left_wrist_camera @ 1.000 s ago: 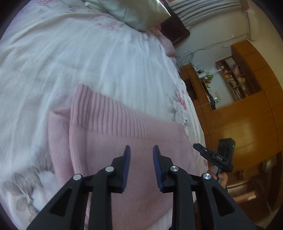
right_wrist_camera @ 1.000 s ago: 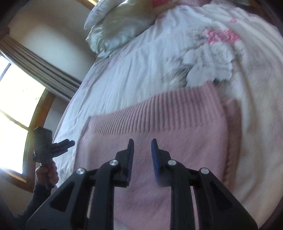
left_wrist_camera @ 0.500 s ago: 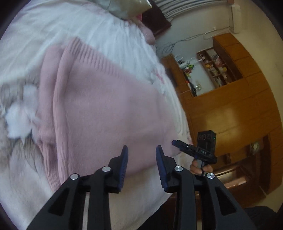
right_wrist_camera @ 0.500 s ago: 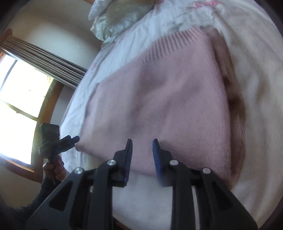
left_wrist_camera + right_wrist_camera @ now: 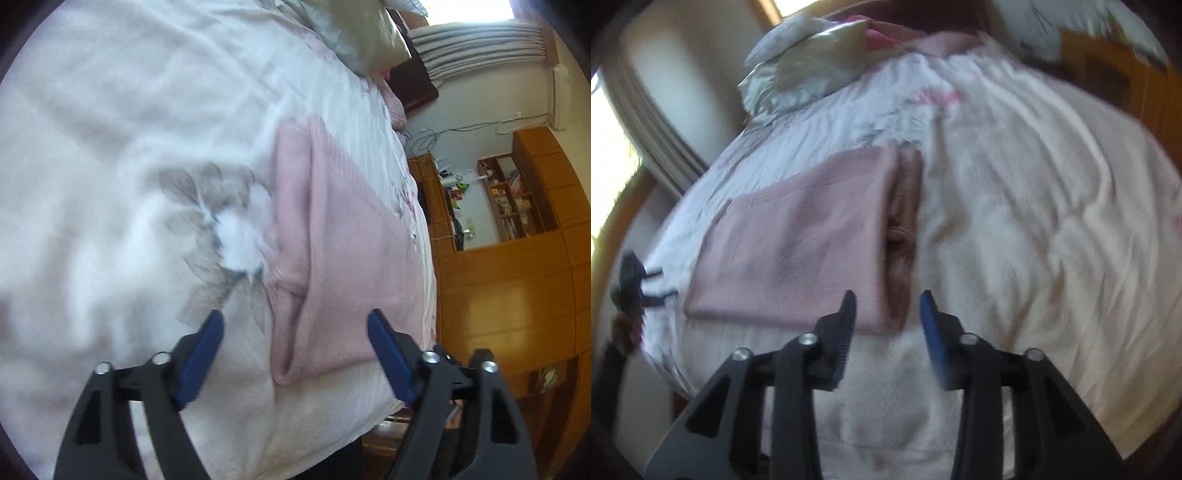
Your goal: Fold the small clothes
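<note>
A pink sweater (image 5: 343, 258) lies folded on the bed (image 5: 110, 147) near its edge, a pillow (image 5: 812, 70) well beyond it; the left gripper (image 5: 295, 354) hangs over the sweater's near end, spread wide and empty; the right gripper (image 5: 888, 314) hovers at the sweater's folded corner, parted too, holding nothing.
</note>
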`<state>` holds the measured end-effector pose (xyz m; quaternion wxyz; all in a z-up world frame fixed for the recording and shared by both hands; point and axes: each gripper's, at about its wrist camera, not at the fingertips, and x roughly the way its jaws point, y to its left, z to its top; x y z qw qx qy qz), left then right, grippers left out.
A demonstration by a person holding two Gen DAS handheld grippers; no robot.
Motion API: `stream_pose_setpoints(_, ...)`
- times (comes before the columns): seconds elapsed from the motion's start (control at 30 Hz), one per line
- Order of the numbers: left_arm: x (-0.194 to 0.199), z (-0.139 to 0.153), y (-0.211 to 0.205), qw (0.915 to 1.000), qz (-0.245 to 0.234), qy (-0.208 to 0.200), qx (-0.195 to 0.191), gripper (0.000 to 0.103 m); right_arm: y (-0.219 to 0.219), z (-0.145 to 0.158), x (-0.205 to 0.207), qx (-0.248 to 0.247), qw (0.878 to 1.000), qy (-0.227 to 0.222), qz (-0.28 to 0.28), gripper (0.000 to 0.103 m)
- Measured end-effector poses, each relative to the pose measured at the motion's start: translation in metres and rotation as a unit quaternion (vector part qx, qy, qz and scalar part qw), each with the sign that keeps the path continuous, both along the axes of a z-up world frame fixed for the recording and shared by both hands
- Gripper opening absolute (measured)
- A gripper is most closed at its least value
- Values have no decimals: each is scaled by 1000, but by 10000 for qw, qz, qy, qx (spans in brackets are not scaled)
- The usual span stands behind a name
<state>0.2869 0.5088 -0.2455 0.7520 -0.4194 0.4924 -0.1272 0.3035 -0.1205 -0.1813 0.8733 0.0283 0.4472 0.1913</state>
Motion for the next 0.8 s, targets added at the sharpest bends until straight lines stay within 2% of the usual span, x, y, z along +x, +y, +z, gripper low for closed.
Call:
stream_pose_setpoints(0.03,10,3,4,9999,-51,57,-112,86,31,6,-17,-416,9984,-290,256,66)
stream_pose_setpoints(0.1,34,7,8,9997,-116,131,-164,89,93,4,-50,-1047,9873,-745,935,68)
stream_pose_setpoints(0.17,62,5,7,9993,-148,290,-163,91,154,-9,-77,-1596,9693,-1114,1501,71)
stream_pose_setpoints(0.27,95,-13,3,9979,-196,559,-261,91,225,-33,-102,-2027,9467,-1617,1912,71)
stream_pose_setpoints(0.37,122,-33,4,9964,-247,700,-400,91,276,-57,-105,-2392,9282,-1828,2188,71)
stream_pose_setpoints(0.5,147,-53,-4,9945,-566,755,-457,91,313,-83,-107,-2975,8987,-2147,2403,69)
stream_pose_setpoints(0.67,172,-61,-13,9920,-908,600,-642,92,342,-106,-93,-3455,8724,-2480,2408,69)
stream_pose_setpoints(0.8,187,-64,-18,9907,-1026,526,-721,92,368,-115,-88,-3549,8650,-2682,2320,66)
